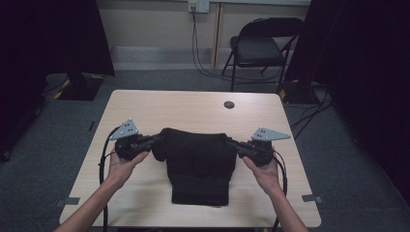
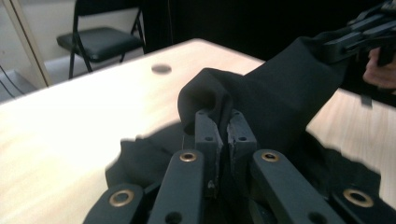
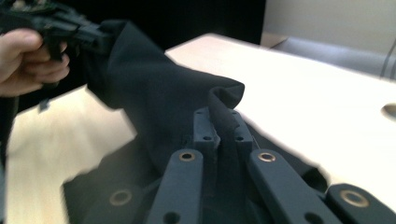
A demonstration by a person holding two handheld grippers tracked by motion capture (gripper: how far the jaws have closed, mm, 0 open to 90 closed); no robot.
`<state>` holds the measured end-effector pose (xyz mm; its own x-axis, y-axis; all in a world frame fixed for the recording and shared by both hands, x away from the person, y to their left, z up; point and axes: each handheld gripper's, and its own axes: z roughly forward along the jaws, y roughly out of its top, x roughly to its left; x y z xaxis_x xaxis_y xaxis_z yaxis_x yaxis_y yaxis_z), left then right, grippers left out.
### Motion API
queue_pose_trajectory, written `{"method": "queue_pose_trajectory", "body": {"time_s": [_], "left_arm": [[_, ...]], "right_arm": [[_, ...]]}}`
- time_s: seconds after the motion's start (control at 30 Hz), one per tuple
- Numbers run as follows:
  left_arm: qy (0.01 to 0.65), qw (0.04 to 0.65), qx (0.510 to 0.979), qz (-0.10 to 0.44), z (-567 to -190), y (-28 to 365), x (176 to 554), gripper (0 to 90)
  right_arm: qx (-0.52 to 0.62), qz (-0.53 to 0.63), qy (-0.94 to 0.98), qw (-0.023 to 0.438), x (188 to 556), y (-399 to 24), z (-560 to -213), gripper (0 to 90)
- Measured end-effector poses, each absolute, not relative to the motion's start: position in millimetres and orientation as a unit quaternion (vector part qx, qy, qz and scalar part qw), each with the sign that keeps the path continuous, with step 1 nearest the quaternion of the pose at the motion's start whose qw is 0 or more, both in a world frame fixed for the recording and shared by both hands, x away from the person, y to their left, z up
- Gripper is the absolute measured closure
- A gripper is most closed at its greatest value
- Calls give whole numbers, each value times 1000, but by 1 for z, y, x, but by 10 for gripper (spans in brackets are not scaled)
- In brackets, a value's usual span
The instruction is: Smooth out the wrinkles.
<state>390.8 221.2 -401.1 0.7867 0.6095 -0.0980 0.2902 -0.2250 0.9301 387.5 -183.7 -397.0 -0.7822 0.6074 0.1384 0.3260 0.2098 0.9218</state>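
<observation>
Two pinches on one black fabric garment [image 1: 198, 164], lying on the light wooden table [image 1: 145, 106] on the person's side of the small dark round cable port [image 1: 229, 104]. Left gripper [image 1: 157, 140]: jaws pressed together on a bunched fold at the garment's upper corner, left of the port and nearer the person. Right gripper [image 1: 229, 141]: jaws likewise clamped on cloth at the opposite upper corner, almost straight below the port in the high view. Held edge stretched between the two sets of jaws, parallel to the table's near side, and raised off the wood, to judge from both gripper views, where the cloth climbs toward the far hand. Rest of the garment trailing from that edge away from the port, its lower hem flat near the table's front edge. Long axis of the body thus at right angles to the line between the jaws; neither hand nearer, each at its own corner. Probably a lift, shake or fold next, hinging on that taut edge staying level. Hard to make out: what kind of garment, black on black swallowing seams and openings; how many layers sit inside each pinch; some smear at the cloth's margins in the right gripper view.
</observation>
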Motion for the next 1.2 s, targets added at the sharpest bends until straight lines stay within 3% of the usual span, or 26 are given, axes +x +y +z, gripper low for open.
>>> {"method": "queue_pose_trajectory", "body": {"time_s": [0.17,0.37,0.6,0.9,1.07,1.2], "left_arm": [[287,538,783,128,-414,217,375,860],[273,550,779,127,-408,218,357,859],[274,513,809,89,-437,213,346,836],[274,540,792,82,-428,224,328,670],[281,533,794,78,-430,215,335,651],[259,488,830,74,-445,188,347,629]], "right_arm": [[312,529,781,111,373,-182,-421,858],[308,528,781,124,358,-186,-417,850],[300,477,818,114,338,-182,-440,790],[298,475,822,98,315,-190,-446,567],[290,500,809,106,314,-187,-434,640],[276,477,830,86,329,-156,-443,681]]}}
